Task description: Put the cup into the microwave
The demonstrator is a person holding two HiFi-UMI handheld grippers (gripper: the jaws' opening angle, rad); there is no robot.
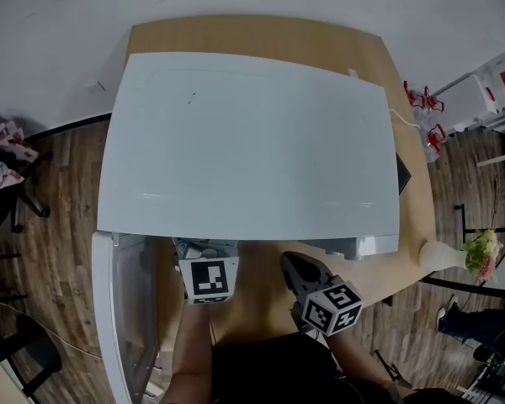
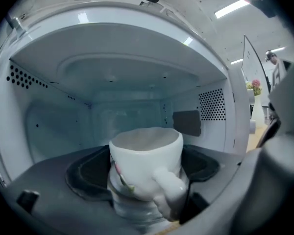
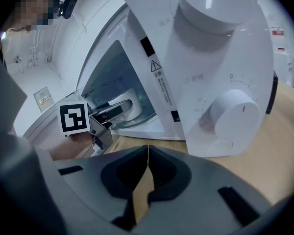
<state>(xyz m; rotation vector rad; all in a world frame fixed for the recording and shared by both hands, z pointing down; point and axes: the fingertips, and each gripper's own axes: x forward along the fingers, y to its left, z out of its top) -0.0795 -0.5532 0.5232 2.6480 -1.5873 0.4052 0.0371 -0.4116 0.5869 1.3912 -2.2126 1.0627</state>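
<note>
At the microwave's [image 1: 248,141] open mouth, seven o'clock in the head view, the left gripper [image 1: 206,251] grasps the cup [image 2: 146,158] just inside the cavity, release apparently remaining; at five o'clock, the right gripper [image 3: 147,153] hangs outside, clenched on nothing.

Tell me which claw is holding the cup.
The left claw, inside the microwave, grips the white cup; the right claw is shut and empty, outside it.

The microwave [image 1: 248,141] is showing a smooth, glossy white shell, and the cup [image 2: 147,160] is gleaming like glazed white ceramic. The desk [image 1: 261,34] is looking like matt pale wood, while the floor [image 1: 59,192] is showing darker wood planks.
</note>
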